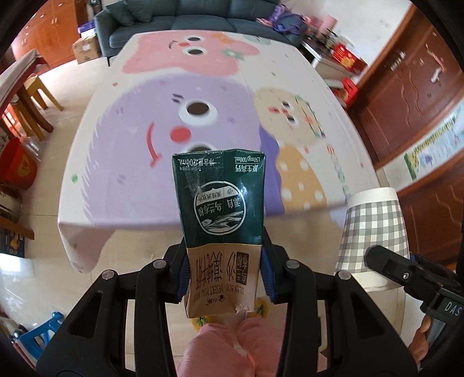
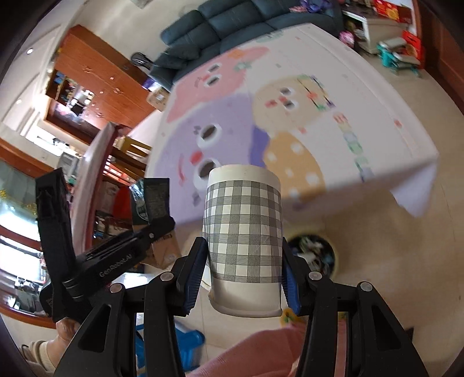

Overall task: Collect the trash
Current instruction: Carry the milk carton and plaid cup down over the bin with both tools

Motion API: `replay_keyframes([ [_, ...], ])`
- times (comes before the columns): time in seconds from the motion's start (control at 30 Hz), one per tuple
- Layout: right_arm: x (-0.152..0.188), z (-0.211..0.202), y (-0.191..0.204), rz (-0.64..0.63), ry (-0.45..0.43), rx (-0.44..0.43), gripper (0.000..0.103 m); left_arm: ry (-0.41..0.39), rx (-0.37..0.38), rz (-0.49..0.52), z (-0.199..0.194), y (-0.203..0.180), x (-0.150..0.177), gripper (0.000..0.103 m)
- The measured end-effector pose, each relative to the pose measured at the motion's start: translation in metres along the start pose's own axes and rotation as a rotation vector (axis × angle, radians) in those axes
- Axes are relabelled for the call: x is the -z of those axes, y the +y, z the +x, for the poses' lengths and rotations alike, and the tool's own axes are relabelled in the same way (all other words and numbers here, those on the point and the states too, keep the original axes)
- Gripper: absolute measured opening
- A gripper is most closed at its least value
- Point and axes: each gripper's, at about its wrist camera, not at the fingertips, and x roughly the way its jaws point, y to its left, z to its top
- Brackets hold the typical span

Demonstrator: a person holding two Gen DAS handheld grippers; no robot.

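A green and tan milk carton (image 1: 221, 229) is held upside down in my left gripper (image 1: 224, 271), which is shut on its tan end, in the air before the table's near edge. My right gripper (image 2: 243, 269) is shut on a grey checked paper cup (image 2: 243, 229), held upside down. That cup (image 1: 374, 232) shows at the right of the left wrist view, with the right gripper's body below it. The carton (image 2: 150, 203) and the left gripper's body appear at the left of the right wrist view. A round trash bin (image 2: 319, 255) full of rubbish stands on the floor below the cup.
A table with a cartoon-print cloth (image 1: 203, 95) lies ahead, its top bare. A dark sofa (image 1: 185, 23) stands behind it. Wooden cabinets (image 1: 414, 95) line the right side. A wooden table and stool (image 1: 34, 92) stand at left. A pink sleeve (image 1: 229, 348) is below.
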Motion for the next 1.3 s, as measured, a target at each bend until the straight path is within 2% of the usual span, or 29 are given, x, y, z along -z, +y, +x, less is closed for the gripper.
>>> replay_keyframes([
  [0.2, 0.034, 0.010, -0.032, 0.044, 0.037, 0.019, 0.047, 0.048, -0.010, 0.044, 0.017, -0.025, 0.044, 0.036],
  [0.43, 0.059, 0.048, -0.067, -0.010, 0.087, 0.021, 0.047, 0.089, -0.052, 0.018, 0.060, -0.047, 0.084, 0.036],
  [0.7, 0.083, 0.124, -0.121, -0.009, 0.171, 0.028, 0.047, 0.126, -0.099, -0.013, 0.136, -0.059, 0.118, 0.036],
  [1.07, 0.110, 0.233, -0.183, 0.023, 0.195, 0.045, 0.047, 0.153, -0.144, -0.015, 0.258, -0.041, 0.150, 0.037],
  [1.3, 0.124, 0.310, -0.209, 0.039, 0.200, 0.064, 0.048, 0.169, -0.153, -0.006, 0.328, -0.025, 0.167, 0.037],
])
